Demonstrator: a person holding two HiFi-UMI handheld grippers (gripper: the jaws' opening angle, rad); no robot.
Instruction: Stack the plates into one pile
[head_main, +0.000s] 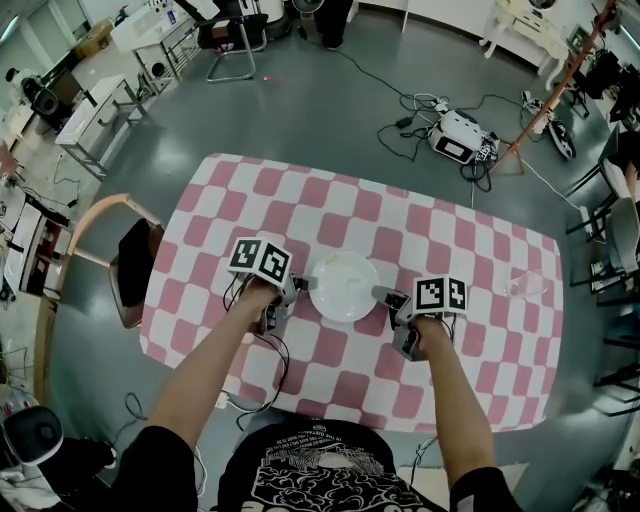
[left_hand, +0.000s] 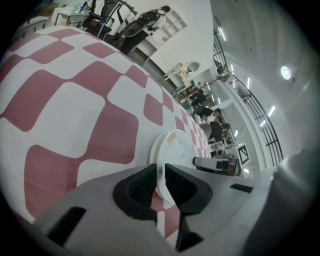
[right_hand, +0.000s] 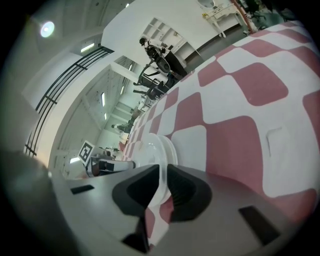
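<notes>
Plates (head_main: 344, 287), round, smooth, white

text: none legible | plate (left_hand: 172, 150): small yellow sticker (left_hand: 171, 138), print too small to read | shirt (head_main: 310, 470): white pattern, no words made out | marker cubes (head_main: 260, 260): black-and-white squares only
</notes>
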